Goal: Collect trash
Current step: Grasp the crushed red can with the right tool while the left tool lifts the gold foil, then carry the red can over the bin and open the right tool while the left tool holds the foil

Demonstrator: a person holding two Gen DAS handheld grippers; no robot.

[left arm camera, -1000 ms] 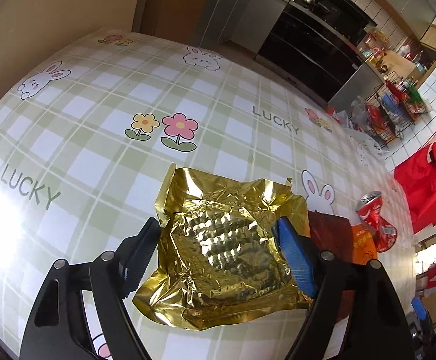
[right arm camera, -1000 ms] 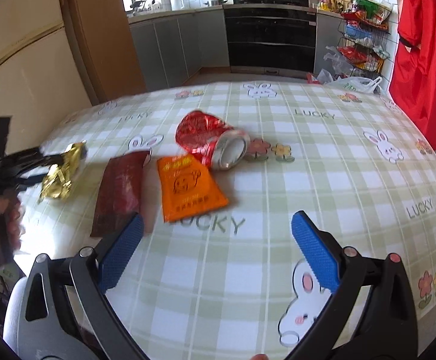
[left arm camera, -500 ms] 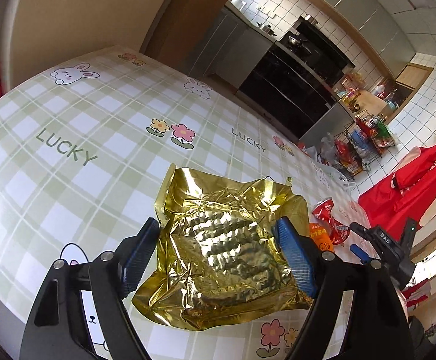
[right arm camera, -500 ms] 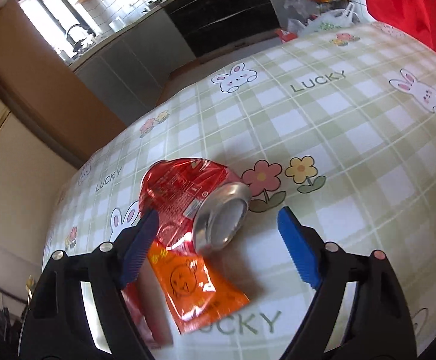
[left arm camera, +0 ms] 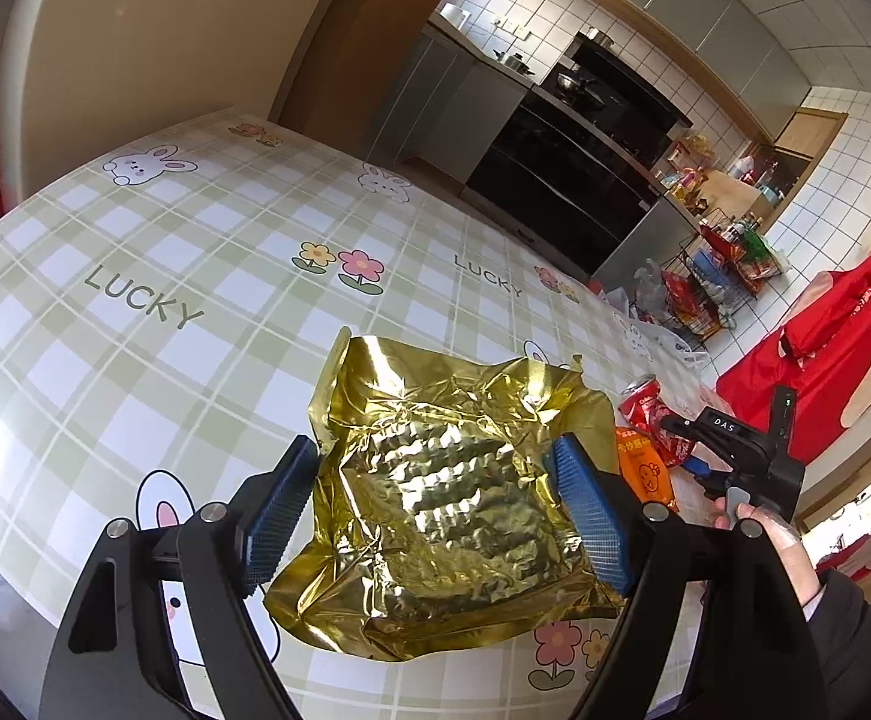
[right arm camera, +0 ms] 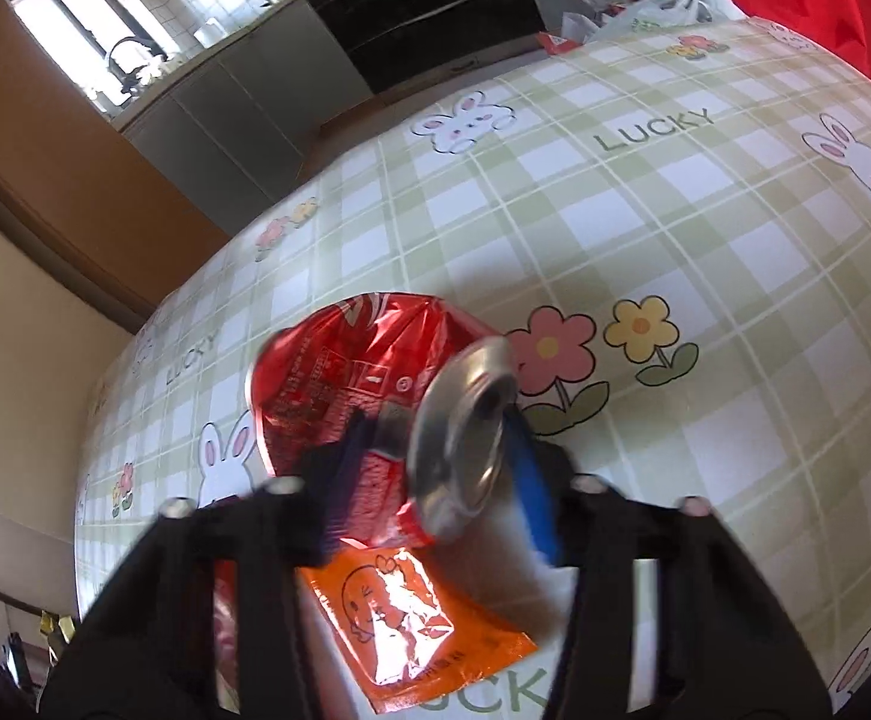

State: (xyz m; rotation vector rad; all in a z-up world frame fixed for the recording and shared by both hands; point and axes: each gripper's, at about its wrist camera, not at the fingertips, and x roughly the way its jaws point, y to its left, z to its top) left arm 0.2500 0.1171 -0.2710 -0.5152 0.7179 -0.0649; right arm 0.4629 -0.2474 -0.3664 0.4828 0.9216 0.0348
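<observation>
Underneath, a green-checked tablecloth (left arm camera: pixel 135 252) printed with rabbits covers the table, kitchen cabinets (left arm camera: pixel 435 96) behind. Since a moment ago the right gripper (right arm camera: pixel 435 450) has closed in around the crushed red can (right arm camera: pixel 375 396), above the orange packet (right arm camera: pixel 411 618). The left gripper (left arm camera: pixel 435 510) still grips the gold foil bag (left arm camera: pixel 453 504).
</observation>
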